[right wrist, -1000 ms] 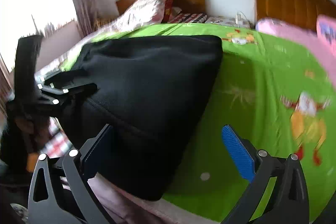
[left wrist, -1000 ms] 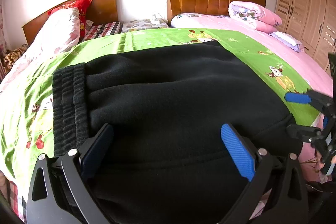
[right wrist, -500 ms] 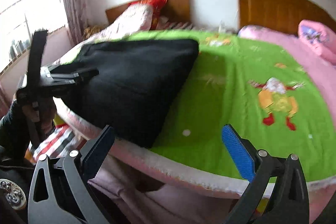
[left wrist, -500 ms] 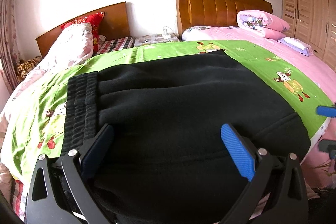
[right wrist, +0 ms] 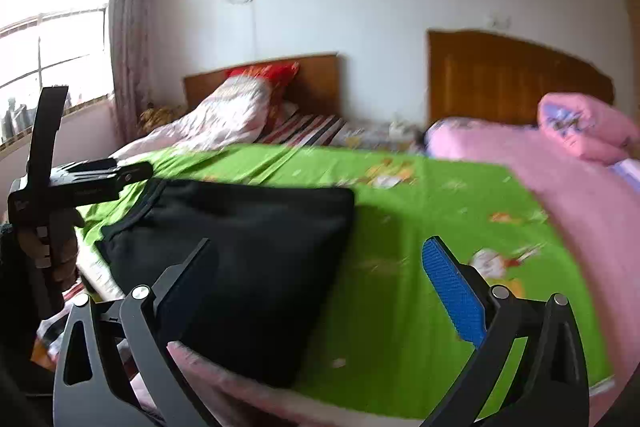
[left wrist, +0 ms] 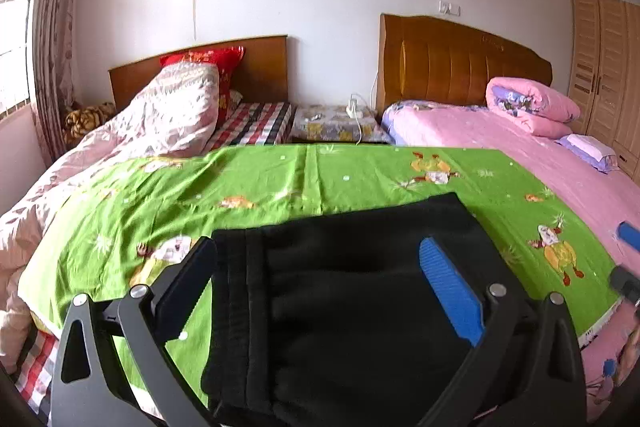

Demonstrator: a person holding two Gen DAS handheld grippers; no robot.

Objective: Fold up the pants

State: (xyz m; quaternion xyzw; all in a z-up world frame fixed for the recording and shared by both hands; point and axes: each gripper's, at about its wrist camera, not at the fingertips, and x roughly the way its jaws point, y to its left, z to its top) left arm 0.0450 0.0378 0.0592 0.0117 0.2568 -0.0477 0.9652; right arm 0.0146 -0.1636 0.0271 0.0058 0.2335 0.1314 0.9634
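Note:
The black pants (left wrist: 352, 291) lie folded into a flat rectangle on the green sheet (left wrist: 240, 187) near the bed's front edge, ribbed waistband to the left. They also show in the right wrist view (right wrist: 248, 247). My left gripper (left wrist: 320, 291) is open and empty, held above and back from the pants. My right gripper (right wrist: 320, 291) is open and empty, off the bed's front edge to the right of the pants. The left gripper shows at the left of the right wrist view (right wrist: 80, 179).
The green cartoon sheet covers the bed's front part. A pink bedspread (left wrist: 540, 155) with a rolled pink quilt (left wrist: 532, 107) lies at the right. A white-pink duvet (left wrist: 160, 115) and red pillow (left wrist: 208, 59) lie at back left. Wardrobe (left wrist: 608, 75) at far right.
Both grippers have pulled back and risen away from the pants, which now look smaller and lower in both views. The pants have not moved. Both grippers stay open.

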